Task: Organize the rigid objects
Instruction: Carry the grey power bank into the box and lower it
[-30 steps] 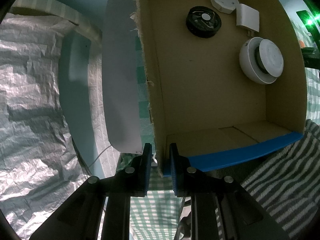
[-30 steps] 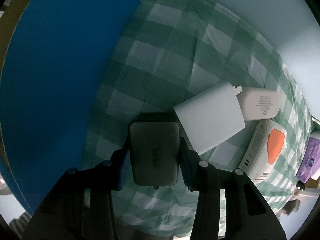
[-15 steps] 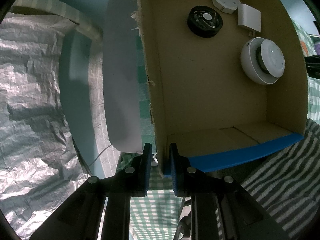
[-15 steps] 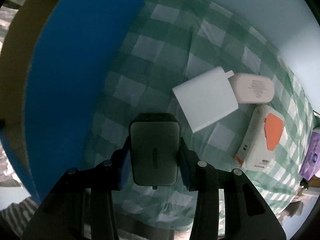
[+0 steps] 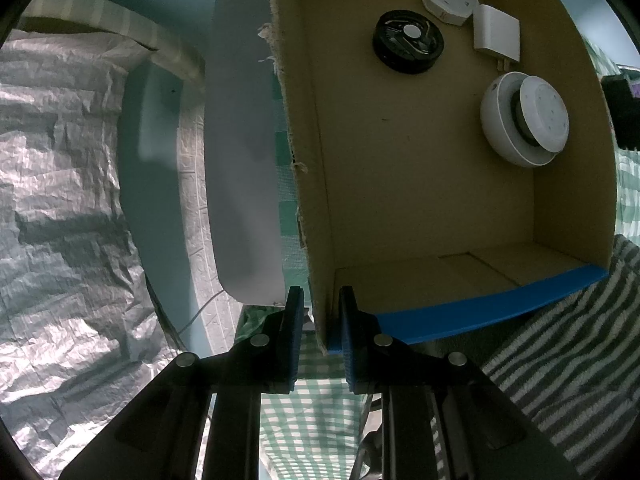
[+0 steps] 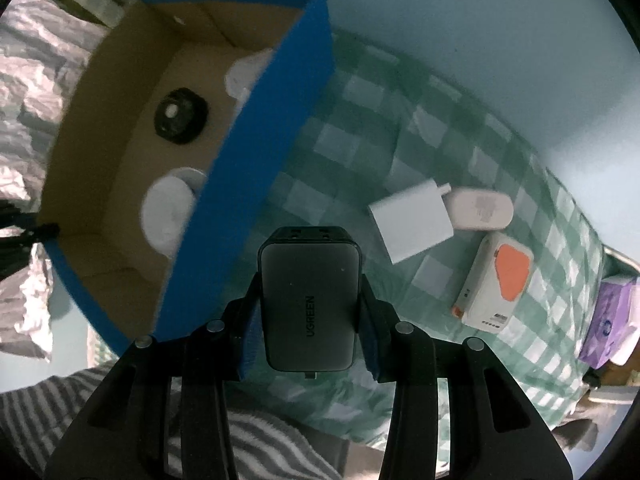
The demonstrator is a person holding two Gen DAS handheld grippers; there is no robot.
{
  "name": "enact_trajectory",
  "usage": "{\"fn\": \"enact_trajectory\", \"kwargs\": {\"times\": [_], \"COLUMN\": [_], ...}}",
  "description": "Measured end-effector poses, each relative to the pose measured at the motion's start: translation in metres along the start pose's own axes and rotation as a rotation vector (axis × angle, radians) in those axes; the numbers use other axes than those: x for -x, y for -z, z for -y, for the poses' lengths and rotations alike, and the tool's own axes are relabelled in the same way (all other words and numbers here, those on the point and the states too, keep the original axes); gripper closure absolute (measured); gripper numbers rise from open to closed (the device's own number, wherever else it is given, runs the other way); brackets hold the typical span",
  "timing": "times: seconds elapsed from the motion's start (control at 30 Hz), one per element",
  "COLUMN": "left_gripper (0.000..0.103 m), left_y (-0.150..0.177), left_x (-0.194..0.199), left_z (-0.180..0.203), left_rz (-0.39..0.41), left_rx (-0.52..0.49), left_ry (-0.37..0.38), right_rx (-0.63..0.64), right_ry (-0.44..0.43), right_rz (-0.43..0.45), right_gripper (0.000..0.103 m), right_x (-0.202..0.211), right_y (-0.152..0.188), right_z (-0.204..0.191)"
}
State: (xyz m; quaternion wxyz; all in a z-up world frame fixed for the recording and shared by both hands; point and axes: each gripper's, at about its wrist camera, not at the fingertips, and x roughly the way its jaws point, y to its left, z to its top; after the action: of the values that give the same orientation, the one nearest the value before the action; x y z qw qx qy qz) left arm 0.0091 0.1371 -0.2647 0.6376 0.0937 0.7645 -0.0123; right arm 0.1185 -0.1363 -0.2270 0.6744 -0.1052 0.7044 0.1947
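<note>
A: What's in the box [image 5: 420,184]?
B: Four things: one black disc [image 5: 408,42], one white dome [image 5: 520,124], one white puck [image 5: 448,0], one white plug [image 5: 496,36].
A: The grippers?
B: Left gripper [image 5: 319,308] is clamped on the box wall. Right gripper [image 6: 310,312] grips one grey charger [image 6: 310,296] above the cloth [image 6: 360,112], beside the box.
A: Left on the cloth?
B: Three: one white charger [image 6: 410,220], one adapter [image 6: 482,208], one orange-patched pack [image 6: 496,284]

A green checked cloth [image 6: 460,128] covers the table beside crinkled silver sheeting [image 5: 60,184].

Both the left gripper [image 5: 319,320] and right gripper [image 6: 310,304] have black frames, blue-padded jaws and silver round screws.
</note>
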Motion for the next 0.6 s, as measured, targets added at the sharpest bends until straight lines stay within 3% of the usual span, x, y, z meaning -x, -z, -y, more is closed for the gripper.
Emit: {"fn": "enact_trajectory", "kwargs": {"times": [0.27,0.6], "left_gripper": [0.086,0.086], "left_y": [0.0,-0.001], "left_x": [0.0,0.0], "left_z": [0.0,0.0], "left_rz": [0.001,-0.001], "left_rx": [0.004,0.004], "left_ry": [0.004,0.003], "right_rx": [0.061,0.133], "right_ry": [-0.02,-0.036], "right_rz": [0.04,0.057], "right_gripper": [0.062,0.062], "right_x": [0.042,0.029], "right_y": [-0.005,-0.03], "right_z": [-0.039,-0.074]}}
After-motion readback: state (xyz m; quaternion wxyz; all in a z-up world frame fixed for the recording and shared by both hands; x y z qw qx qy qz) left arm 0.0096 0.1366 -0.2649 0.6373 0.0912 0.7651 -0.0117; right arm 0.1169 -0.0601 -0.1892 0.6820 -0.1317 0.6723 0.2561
